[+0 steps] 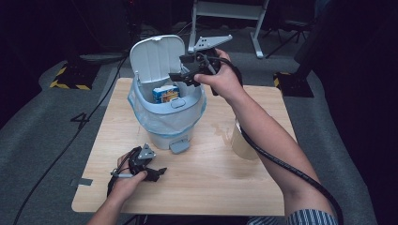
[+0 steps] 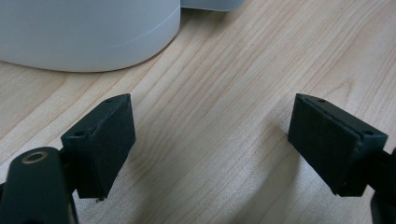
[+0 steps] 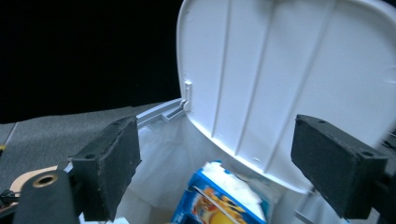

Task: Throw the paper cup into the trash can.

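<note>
A small white pedal bin (image 1: 165,126) with a blue liner stands on the wooden table (image 1: 202,173), its lid (image 1: 155,58) raised upright. Inside lies a blue and orange carton (image 1: 165,93), also in the right gripper view (image 3: 219,200) below the jaws. My right gripper (image 1: 180,75) hovers over the bin's open mouth, jaws wide apart with nothing between them. My left gripper (image 1: 157,173) rests low over the table in front of the bin, open and empty; its view shows the bin's base (image 2: 88,32) just ahead.
A pale cylindrical cup or roll (image 1: 244,140) stands on the table right of the bin, partly behind my right forearm. The bin's pedal (image 1: 179,146) sticks out toward me. Grey carpet and dark stands surround the table.
</note>
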A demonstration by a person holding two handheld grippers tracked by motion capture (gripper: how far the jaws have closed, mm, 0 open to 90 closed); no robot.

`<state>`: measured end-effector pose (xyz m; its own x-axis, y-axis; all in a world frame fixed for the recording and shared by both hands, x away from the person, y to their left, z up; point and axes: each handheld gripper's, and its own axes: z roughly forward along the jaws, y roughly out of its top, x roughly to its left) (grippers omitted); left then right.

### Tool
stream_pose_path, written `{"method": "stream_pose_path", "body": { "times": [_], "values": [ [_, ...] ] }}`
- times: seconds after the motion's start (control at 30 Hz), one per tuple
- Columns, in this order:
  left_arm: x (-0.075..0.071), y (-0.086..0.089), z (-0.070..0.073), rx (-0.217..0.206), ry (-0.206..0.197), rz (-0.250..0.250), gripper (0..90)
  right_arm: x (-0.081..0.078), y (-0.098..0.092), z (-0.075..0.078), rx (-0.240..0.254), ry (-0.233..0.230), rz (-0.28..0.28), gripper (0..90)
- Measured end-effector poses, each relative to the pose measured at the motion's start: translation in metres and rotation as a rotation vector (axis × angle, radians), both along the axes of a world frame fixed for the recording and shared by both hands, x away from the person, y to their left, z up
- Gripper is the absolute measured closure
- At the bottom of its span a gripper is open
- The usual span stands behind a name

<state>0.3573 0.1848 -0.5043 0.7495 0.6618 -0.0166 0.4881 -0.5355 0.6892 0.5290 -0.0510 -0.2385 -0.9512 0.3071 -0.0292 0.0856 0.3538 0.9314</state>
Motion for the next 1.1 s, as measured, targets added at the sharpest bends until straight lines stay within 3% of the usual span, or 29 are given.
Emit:
{"method": "stream_pose_path", "body": {
  "times": [0.2, 0.53, 1.1],
  "values": [
    [0.000, 0.000, 0.000, 0.001, -0.001, -0.001, 15.2, -0.003, -0.021, 0.006, 0.001, -0.013, -0.019, 15.6],
    [0.001, 0.001, 0.000, 0.002, 0.000, -0.008, 15.1, -0.011, -0.056, 0.012, -0.041, -0.036, -0.037, 15.7],
    [0.001, 0.005, 0.000, -0.001, 0.000, -0.002, 15.2, -0.028, -0.131, 0.011, -0.024, -0.021, -0.116, 16.3]
  ]
}}
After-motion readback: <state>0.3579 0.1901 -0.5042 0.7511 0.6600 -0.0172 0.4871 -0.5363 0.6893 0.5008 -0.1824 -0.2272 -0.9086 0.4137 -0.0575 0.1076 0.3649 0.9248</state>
